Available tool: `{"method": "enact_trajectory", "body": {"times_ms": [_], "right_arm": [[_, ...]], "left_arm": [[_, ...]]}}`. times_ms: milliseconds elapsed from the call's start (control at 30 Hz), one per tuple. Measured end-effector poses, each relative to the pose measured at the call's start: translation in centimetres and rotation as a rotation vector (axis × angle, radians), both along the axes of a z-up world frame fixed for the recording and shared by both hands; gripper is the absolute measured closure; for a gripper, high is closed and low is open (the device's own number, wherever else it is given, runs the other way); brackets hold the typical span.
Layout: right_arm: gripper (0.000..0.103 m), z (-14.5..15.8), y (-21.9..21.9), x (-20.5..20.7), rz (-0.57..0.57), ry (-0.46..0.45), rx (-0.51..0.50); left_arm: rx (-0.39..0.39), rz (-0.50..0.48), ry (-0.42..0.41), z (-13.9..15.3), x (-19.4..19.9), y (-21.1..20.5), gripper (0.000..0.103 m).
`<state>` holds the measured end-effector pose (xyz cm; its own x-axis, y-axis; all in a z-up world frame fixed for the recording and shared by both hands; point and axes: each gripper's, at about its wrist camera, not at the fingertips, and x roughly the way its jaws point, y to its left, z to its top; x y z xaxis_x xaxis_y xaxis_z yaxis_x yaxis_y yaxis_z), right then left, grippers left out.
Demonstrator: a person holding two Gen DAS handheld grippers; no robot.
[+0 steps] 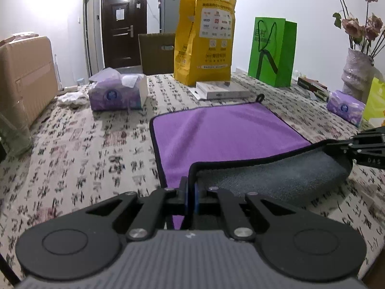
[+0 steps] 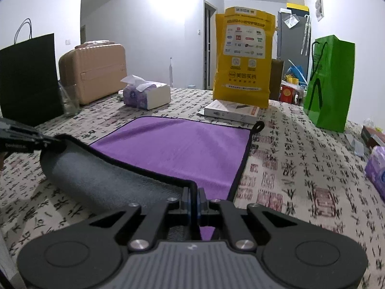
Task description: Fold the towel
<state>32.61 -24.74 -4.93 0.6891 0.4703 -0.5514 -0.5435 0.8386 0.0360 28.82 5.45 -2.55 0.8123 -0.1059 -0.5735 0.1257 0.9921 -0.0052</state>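
Towel corners lifted off the counter.
Left gripper (image 1: 191, 187) and right gripper (image 2: 194, 196) jaws each clamp a corner of the purple, grey-backed, black-edged microfibre towel (image 1: 216, 132), near edge raised.

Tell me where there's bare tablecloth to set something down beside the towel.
Left of the towel, the tablecloth is open up to the tissue box. The far edge is crowded: yellow bag, flat white box, green bag.
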Motion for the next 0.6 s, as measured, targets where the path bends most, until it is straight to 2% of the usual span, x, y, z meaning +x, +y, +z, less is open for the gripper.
{"method": "enact_trajectory", "body": {"times_ms": [267, 600], "right_arm": [[0.099, 0.6, 0.6, 2.8, 0.011, -0.027, -0.022], [0.099, 0.7, 1.7, 8.7, 0.006, -0.030, -0.037]], "left_arm": [[0.006, 0.004, -0.021, 0.5, 2.9, 0.2, 0.098], [0.012, 0.010, -0.023, 0.9, 8.3, 1.0, 0.097]]}}
